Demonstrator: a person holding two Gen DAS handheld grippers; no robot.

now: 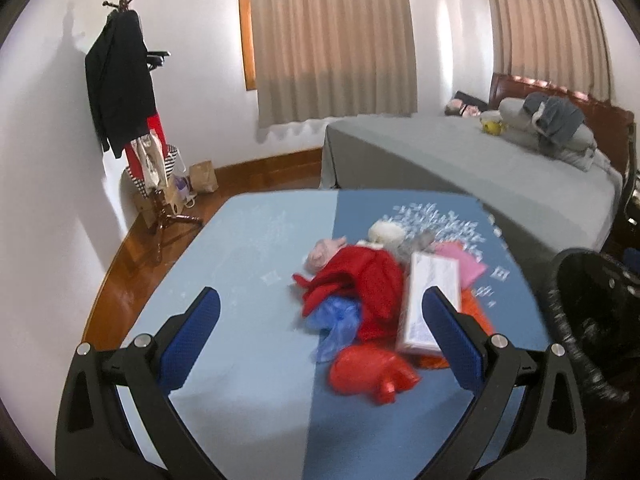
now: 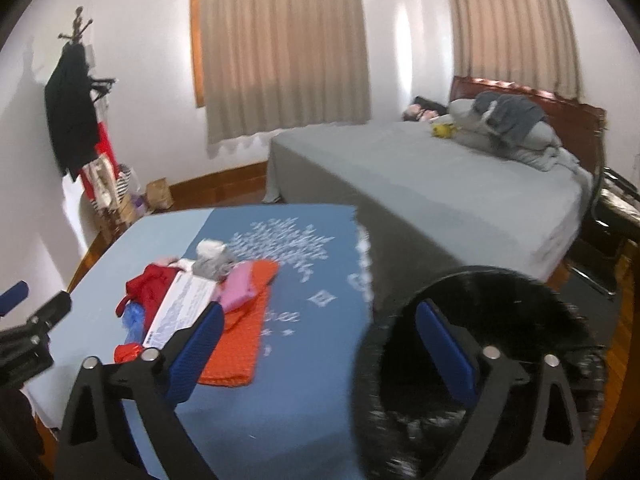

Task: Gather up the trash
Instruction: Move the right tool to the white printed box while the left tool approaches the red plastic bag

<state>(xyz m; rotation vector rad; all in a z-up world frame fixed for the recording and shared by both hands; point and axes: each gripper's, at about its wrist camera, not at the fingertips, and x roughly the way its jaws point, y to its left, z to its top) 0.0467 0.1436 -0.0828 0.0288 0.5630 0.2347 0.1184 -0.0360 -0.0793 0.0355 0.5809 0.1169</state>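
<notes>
Left wrist view: the left tool hangs released over the blue tabletop, its blue pads wide apart and holding nothing. Ahead lies the trash pile: a red bag nearest, a blue bag, a red cloth, a white box and a pink wad. The black-lined bin stands off the tabletop's right edge.

Right wrist view: the right tool is also spread and empty, straddling the tabletop's edge, its right pad over the bin. The pile, with an orange cloth, sits to its left. A grey bed lies beyond.
</notes>
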